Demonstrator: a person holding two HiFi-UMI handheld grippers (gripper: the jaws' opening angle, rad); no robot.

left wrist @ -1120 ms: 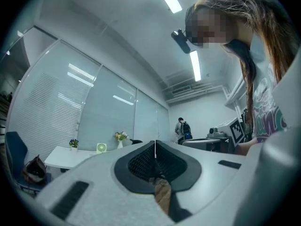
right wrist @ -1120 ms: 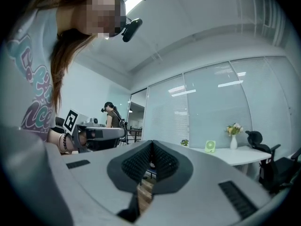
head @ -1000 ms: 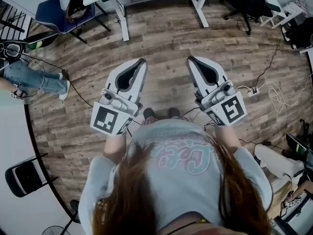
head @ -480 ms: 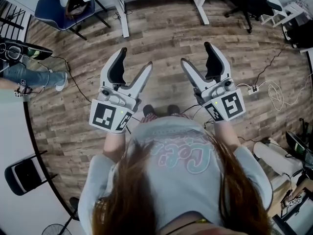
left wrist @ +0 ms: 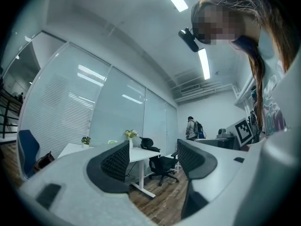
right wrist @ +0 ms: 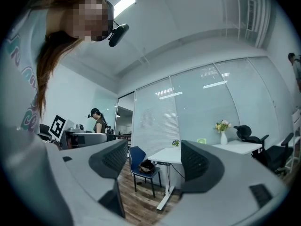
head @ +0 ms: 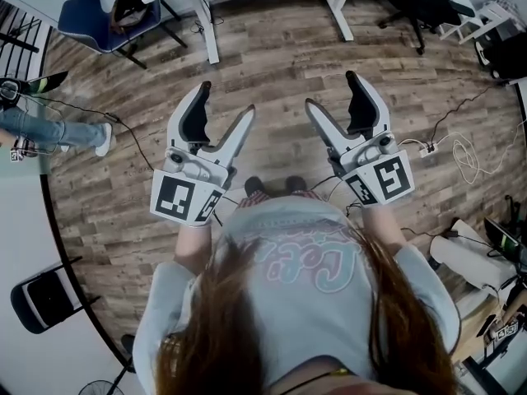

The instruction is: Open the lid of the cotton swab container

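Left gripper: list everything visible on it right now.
The left gripper is a white, plastic-looking two-finger tool held roughly level in front of the person, above the wood floor. Its fingers are curved, white outside, with dark ribbed pads on the inner faces. They have just opened and stand wide apart with nothing between them. A cube with a black-and-white square marker sits at its rear, just ahead of the person's sleeve. The gripper touches no object.
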